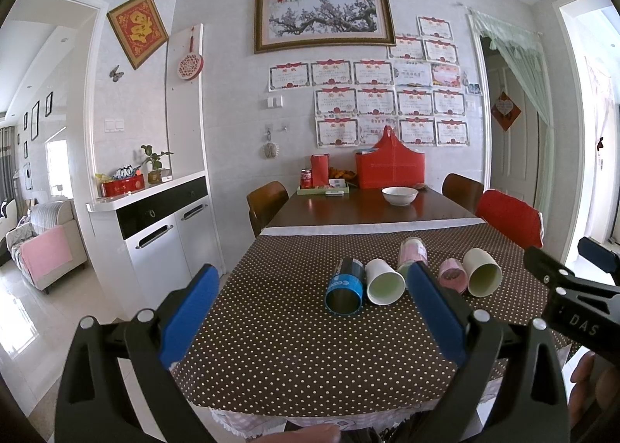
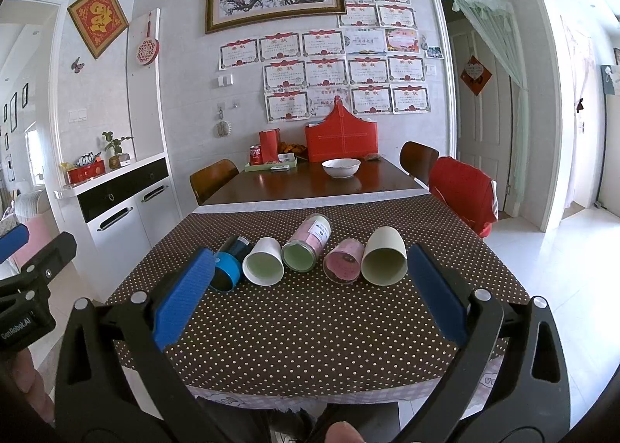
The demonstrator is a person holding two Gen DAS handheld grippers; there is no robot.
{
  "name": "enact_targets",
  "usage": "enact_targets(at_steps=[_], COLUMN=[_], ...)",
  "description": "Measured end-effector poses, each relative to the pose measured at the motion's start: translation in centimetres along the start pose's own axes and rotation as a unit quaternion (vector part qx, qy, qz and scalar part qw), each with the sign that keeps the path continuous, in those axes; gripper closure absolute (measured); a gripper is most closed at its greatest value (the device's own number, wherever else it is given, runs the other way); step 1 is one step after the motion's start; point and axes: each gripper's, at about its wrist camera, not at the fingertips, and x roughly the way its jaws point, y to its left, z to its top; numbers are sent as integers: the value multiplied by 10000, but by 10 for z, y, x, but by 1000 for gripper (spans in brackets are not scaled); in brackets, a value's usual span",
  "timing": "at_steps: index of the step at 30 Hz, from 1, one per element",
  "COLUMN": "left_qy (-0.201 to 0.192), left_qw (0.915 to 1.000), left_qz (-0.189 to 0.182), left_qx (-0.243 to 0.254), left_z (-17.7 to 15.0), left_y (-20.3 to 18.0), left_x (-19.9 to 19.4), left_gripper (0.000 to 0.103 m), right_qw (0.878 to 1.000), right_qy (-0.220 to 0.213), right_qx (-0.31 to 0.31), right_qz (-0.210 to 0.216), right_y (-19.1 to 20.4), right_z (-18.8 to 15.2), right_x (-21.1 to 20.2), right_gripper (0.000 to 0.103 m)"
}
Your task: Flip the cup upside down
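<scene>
while all five cups lie on their sides on the dotted cloth of the surface (image 2: 310,311), nothing of the flipping looks done from where i stand; the row runs left to right with mouths turned toward the near edge: the blue cup (image 2: 226,267), the white cup (image 2: 263,261), the pink-labelled jar cup (image 2: 308,243), the small pink cup (image 2: 344,261) and the cream cup (image 2: 384,257); neighbours sit close, some seemingly touching, though i cannot tell for each pair; none stands on its rim, none stands upright. the left tool (image 1: 310,296) hangs short of the row with its blue pads spread wide and nothing between them; the right tool (image 2: 310,280) is likewise spread and empty, held back over the near half of the cloth. so i judge the job at its very start; every cup remains to be gripped, turned mouth-down and set on the cloth; the task names only one cup and i cannot tell which. a bowl (image 2: 341,167) sits well apart at the far end.
</scene>
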Motion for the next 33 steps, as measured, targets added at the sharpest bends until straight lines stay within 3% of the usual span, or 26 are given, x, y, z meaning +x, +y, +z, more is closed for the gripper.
enact_targets(at_steps=[7, 15, 33], left_qy=[17, 176, 724], left_qw=[10000, 9998, 9972], left_qz=[10, 24, 63], left_qx=[0, 29, 203], left_z=[0, -39, -28], left_y=[0, -13, -11], left_x=[0, 36, 102], left_gripper=[7, 7, 7], right_qw=[10000, 9999, 9979], right_qy=[8, 122, 636], right_qx=[0, 17, -113], right_qz=[-1, -12, -44], right_y=[1, -6, -13], right_z=[2, -13, -22], right_x=[-1, 9, 72], right_gripper=[6, 6, 6])
